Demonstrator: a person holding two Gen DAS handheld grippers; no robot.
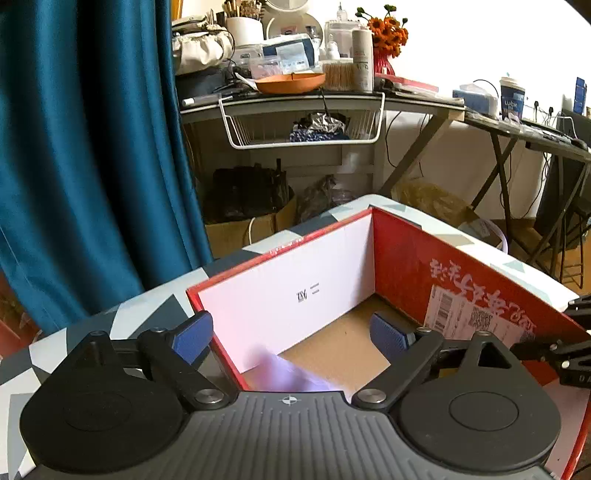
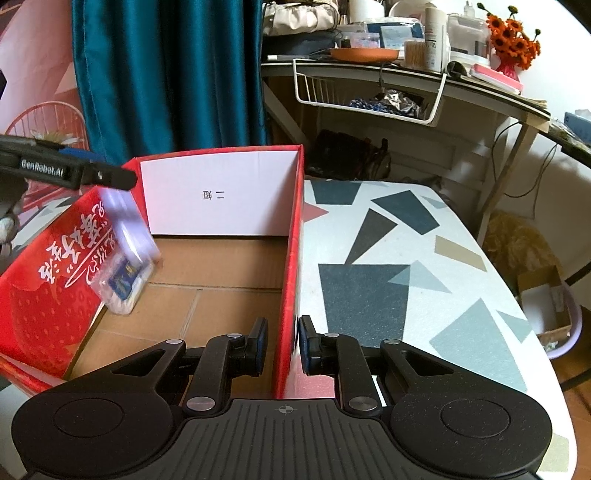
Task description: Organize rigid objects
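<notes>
Nearest the right wrist lens: black gripper body with ribbed top, right gripper (image 2: 281,345) pinched shut on the right wall of the red cardboard box (image 2: 291,258), one blue pad inside the box, the other outside against the wall's outer face. Red cardboard box open at the top, brown floor, white far panel with small black print, resting on a tabletop (image 2: 424,258) patterned with dark and pale triangles. Inside the box, against the left wall printed with white characters: a small clear plastic case (image 2: 125,280) with a blue label, tilted, blurred by motion, apparently in the air just above the box floor; contact with floor or wall not clear. Directly above the case, over the box's left wall: the black tip of the left gripper, marked "GenRobot.AI", well apart from the case. From the left wrist view: left gripper (image 1: 293,338) spread wide with nothing between the pads, straddling one corner of the box (image 1: 406,251), left pad outside the white panel, right pad over the brown floor; a pale purple smear just below the open jaws, likely the same case, too blurred to confirm. Beyond the box: teal curtain (image 1: 92,147) to its left, cluttered desk (image 1: 314,98) with a white wire basket (image 1: 306,125) hung beneath, orange flowers (image 1: 388,33) on top.
</notes>
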